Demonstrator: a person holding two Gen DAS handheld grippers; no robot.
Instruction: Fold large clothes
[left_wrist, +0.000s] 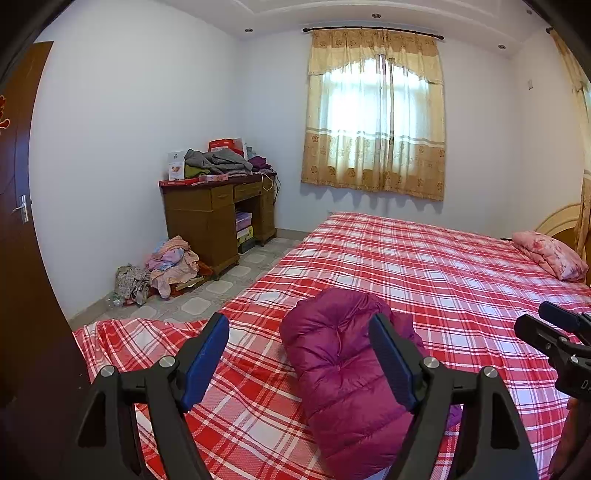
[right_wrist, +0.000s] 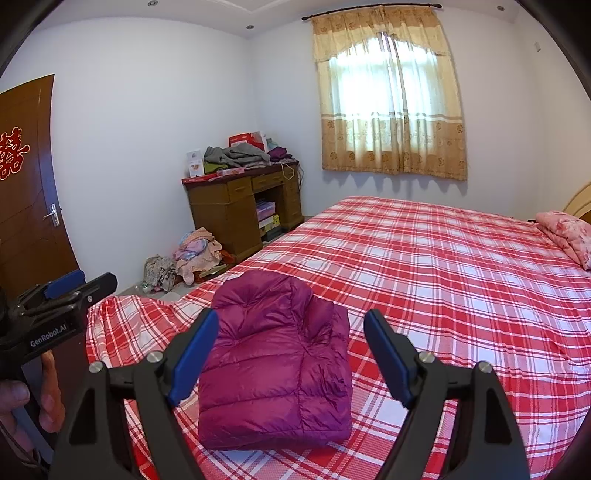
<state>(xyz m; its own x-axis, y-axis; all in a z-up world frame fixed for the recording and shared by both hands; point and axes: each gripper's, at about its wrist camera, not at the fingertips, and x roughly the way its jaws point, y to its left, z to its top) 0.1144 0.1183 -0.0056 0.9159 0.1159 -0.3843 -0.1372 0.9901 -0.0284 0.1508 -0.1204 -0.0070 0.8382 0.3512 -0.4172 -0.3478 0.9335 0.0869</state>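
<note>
A magenta puffer jacket (right_wrist: 273, 362) lies folded into a compact bundle on the red plaid bed (right_wrist: 461, 280), near its front edge. The same jacket (left_wrist: 343, 376) shows in the left wrist view, partly behind the right blue pad. My left gripper (left_wrist: 299, 362) hovers above and short of it, open, nothing between its fingers. My right gripper (right_wrist: 291, 362) is also raised over the jacket and stands open and empty. Each gripper appears at the edge of the other's view, the left gripper (right_wrist: 70, 291) held by a hand (right_wrist: 22, 406).
A pink floral pillow (right_wrist: 569, 232) lies at the bed's far right. A wooden desk (right_wrist: 243, 206) piled with clothes stands by the far wall, with a heap of clothes (right_wrist: 192, 258) on the floor beside it. A brown door (right_wrist: 26, 199) is at the left, a curtained window (right_wrist: 391, 99) behind.
</note>
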